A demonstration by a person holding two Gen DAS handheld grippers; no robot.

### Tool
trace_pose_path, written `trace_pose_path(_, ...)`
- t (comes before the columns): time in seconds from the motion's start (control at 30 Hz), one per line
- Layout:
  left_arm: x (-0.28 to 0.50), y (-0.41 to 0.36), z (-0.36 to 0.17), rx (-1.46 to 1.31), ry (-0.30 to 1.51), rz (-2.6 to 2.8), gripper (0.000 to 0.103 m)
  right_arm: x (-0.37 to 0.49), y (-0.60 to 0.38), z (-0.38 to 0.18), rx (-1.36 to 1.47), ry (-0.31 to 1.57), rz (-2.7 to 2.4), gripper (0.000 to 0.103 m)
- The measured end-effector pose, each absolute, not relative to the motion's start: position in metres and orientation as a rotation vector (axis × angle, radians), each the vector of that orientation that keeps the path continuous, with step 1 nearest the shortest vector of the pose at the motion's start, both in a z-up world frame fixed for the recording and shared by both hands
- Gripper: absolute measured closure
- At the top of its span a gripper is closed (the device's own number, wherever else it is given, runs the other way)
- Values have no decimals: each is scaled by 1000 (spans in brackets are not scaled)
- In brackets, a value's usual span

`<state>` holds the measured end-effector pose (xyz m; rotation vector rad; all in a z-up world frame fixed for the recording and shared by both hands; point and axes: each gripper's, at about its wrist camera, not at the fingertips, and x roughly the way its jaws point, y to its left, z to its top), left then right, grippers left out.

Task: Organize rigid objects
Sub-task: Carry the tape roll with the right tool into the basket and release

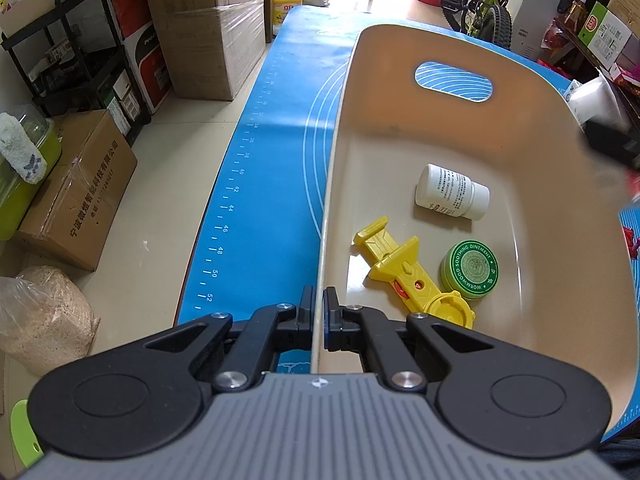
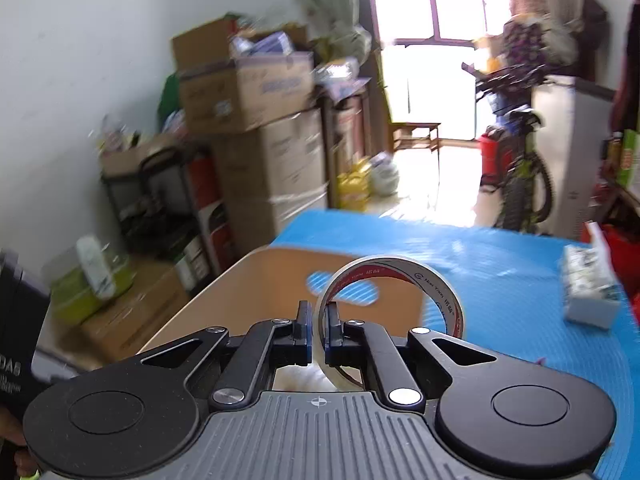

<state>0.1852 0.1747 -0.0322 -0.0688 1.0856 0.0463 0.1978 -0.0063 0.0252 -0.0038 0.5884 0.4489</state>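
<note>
Left gripper (image 1: 319, 308) has its fingers (image 1: 307, 305) pinching the near-left wall of the beige bin (image 1: 532, 308), one inside, one outside, steadying it on the blue mat (image 1: 280, 128) over the bench. Already in the bin: white bottle (image 1: 452, 192) lying on its side, yellow toy (image 1: 408, 276), green ointment tin (image 1: 469, 269).

Right gripper (image 2: 319, 316) has its fingers (image 2: 303, 320) clamped on the band of the tape roll (image 2: 394, 300), roll upright, carried in the air w/ the bin ahead & below.

Step, as I read it: drop the tape in. Tips: keep the left hold firm so the bin won't slide; bring the roll over bare floor at the far or right side, away from the bottle & tin; go low before letting go so it doesn't roll or bounce; tilt it flat if poss. View is blurry, so slow down first.
</note>
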Motion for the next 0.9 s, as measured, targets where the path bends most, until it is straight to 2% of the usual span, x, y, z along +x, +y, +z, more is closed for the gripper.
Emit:
trace_pose_path(0.5,185,174,-32,-64,1084,48,98,208,38,-30,-73,880,549,84)
trace_pose_path(0.7,186,175,-32,-61,1084,49,98,207,31,-32,-48,915,553,73)
trace_pose_path(0.73,186,174,-32,-61,1084,49,98,206,30,-29,-46,905,559,60)
trace_pose_path(0.77,186,174,-32,-60,1084,49,98,205,27,-26,-41,895,560,52)
trace_pose_path(0.83,186,174,-32,-61,1084,49,98,203,22,-20,-28,878,566,47)
trace_pose_path(0.9,186,174,-32,-61,1084,49,98,201,18,-12,-17,864,572,47)
